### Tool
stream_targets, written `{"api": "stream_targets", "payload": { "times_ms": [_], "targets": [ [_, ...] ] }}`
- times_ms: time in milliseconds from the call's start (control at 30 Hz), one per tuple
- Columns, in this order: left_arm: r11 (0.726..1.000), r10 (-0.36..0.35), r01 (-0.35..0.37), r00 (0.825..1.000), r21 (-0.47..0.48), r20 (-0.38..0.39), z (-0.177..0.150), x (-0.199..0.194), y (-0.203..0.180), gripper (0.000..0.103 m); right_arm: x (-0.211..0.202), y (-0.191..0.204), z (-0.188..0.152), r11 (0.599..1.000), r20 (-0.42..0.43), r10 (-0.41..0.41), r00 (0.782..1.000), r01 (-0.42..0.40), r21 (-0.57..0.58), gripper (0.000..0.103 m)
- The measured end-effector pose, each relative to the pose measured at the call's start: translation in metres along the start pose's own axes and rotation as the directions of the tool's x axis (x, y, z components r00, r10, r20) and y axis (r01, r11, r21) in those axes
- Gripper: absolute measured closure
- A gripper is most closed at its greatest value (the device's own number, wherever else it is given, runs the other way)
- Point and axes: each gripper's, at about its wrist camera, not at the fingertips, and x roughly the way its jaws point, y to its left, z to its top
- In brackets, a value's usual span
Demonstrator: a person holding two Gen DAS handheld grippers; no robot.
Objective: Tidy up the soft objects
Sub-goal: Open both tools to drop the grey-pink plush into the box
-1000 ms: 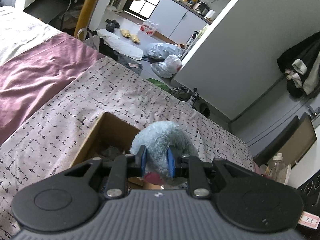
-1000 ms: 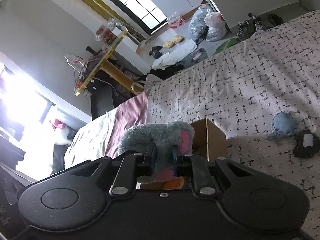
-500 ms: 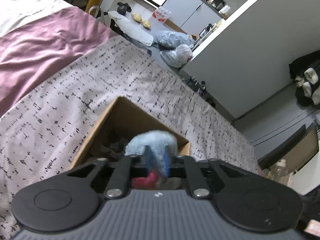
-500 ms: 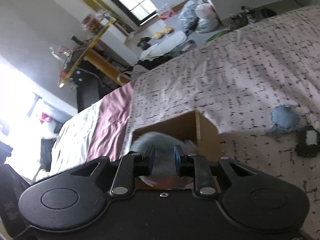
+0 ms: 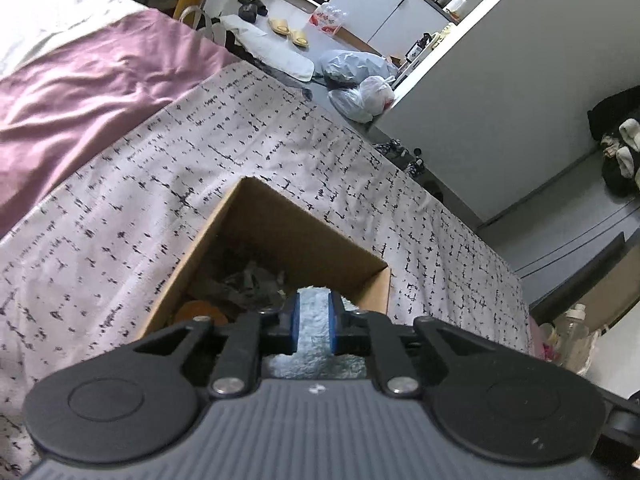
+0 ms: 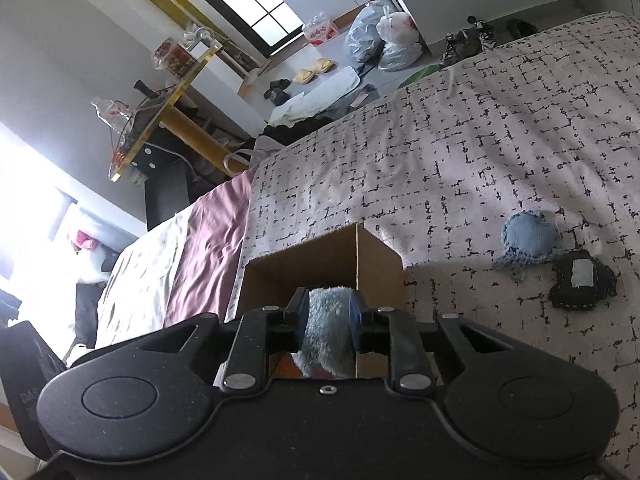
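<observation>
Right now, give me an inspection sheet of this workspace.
Surface: patterned bedspread, purple sheet beside it.
Job's things: fluffy grey-blue plush toy held over the open cardboard box; blue fabric piece and black patch lie on the bedspread.
Clutter: dark items inside the box.
Grippers: left gripper and right gripper both clamp the plush; the right jaws have just been easing open.
Cables: nothing seen.
Surroundings: plastic bags, slippers on the floor.

A lived-in home bedroom: bed (image 6: 460, 140), slippers (image 6: 314, 71), kitchen cabinets (image 5: 384, 12) beyond
</observation>
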Motion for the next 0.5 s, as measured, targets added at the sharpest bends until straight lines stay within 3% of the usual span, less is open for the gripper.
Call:
{"api": "stream_targets", "payload": {
  "times_ms": [133, 200, 300, 500],
  "targets": [
    [0.999, 0.035, -0.035, 0.999, 0.018, 0.009, -0.001, -0.012, -0.006, 0.065, -0.009, -0.003, -0.003, 1.0, 0.005, 0.007, 1.0, -0.007, 0.009, 0.073],
    [0.998, 0.05, -0.05, 0.999, 0.03, 0.019, -0.002, -0.018, -0.01, 0.049, -0.015, -0.004, -0.004, 1.0, 0.008, 0.012, 1.0, -0.012, 0.005, 0.069],
    [0.996, 0.078, -0.079, 0.997, 0.043, 0.024, -0.004, -0.028, -0.017, 0.034, -0.026, -0.005, -0.006, 1.0, 0.019, 0.017, 1.0, -0.017, -0.014, 0.05],
    [0.992, 0.108, -0.111, 0.993, 0.066, 0.047, -0.012, -0.046, -0.029, 0.019, -0.045, -0.012, -0.006, 0.999, 0.023, 0.021, 1.0, -0.02, -0.039, 0.047]
  ]
}}
